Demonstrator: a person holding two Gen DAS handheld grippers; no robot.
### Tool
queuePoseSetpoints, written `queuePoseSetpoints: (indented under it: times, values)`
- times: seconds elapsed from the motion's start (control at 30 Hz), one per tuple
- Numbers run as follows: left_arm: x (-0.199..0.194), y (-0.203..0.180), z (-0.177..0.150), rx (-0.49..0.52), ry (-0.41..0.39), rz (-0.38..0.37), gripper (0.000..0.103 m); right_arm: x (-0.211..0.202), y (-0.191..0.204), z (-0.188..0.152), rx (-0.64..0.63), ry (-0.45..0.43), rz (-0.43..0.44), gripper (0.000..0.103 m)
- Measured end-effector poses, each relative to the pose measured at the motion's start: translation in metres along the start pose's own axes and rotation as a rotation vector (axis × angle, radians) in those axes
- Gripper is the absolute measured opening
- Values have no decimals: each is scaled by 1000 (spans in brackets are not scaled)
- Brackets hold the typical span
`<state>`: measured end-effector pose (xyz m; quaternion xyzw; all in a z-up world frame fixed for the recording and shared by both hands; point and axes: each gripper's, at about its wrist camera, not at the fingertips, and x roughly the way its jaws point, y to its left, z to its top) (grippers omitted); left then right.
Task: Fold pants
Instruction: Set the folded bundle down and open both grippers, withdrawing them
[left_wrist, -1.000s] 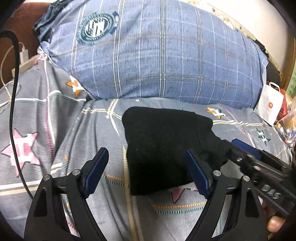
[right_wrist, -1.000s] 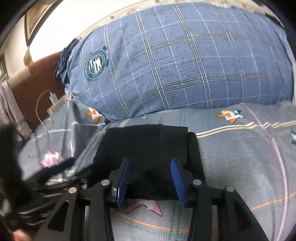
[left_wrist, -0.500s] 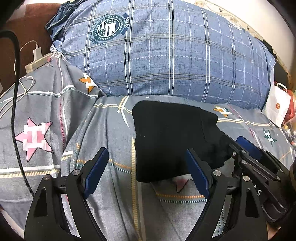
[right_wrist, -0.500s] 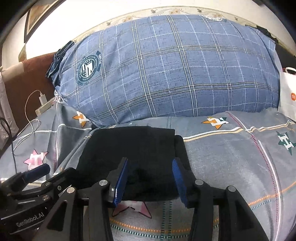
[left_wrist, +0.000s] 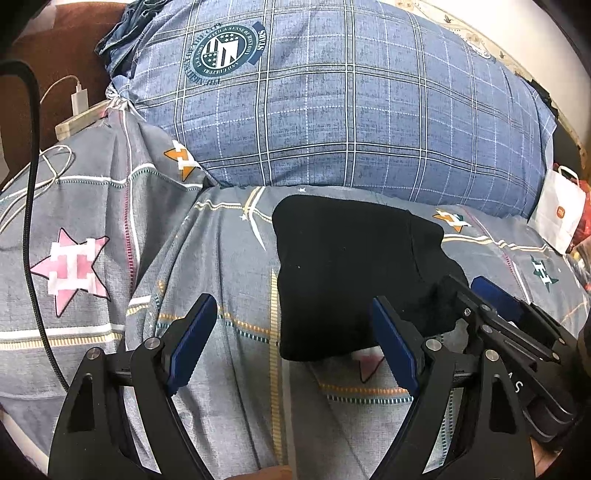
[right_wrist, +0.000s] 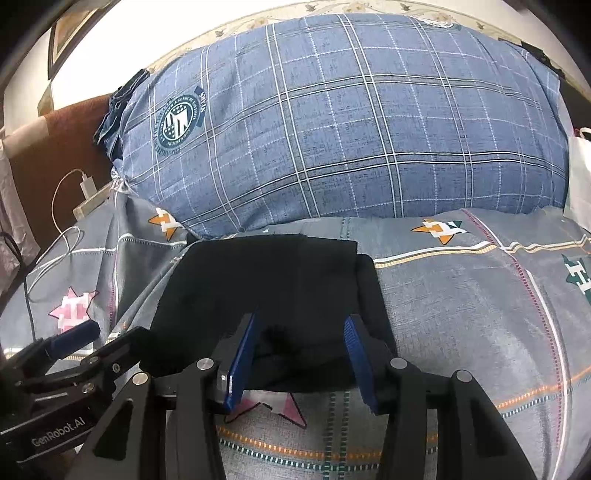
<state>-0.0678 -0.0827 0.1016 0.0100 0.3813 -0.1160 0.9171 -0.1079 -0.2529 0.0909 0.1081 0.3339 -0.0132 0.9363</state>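
The black pants (left_wrist: 343, 266) lie folded into a compact block on the grey star-print bedsheet (left_wrist: 92, 221), just in front of the pillow. My left gripper (left_wrist: 291, 301) stands wide open over the block's near left corner; its right finger is over the cloth and its left finger over bare sheet. In the right wrist view the pants (right_wrist: 266, 280) fill the middle. My right gripper (right_wrist: 301, 328) hovers half open at their near edge. A low rumple of black cloth sits between its blue pads (right_wrist: 243, 354), which do not press on it. Each gripper also shows at the edge of the other's view.
A big blue plaid pillow (left_wrist: 332, 110) rises right behind the pants. A white charger with its cable (left_wrist: 79, 98) and a black cable (left_wrist: 31, 184) lie at the left. A white paper bag (left_wrist: 557, 210) stands at the right edge of the bed.
Both views have tipped up and drawn back a little, so more of the pillow shows. The right gripper's jaws stand slightly wider. The folded pants have not moved.
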Motion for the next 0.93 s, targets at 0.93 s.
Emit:
queuePoseSetpoints:
  times: [0.93]
  values:
    - [-8, -5, -7, 26, -41, 1, 84, 6, -4, 0, 10, 24, 1, 48]
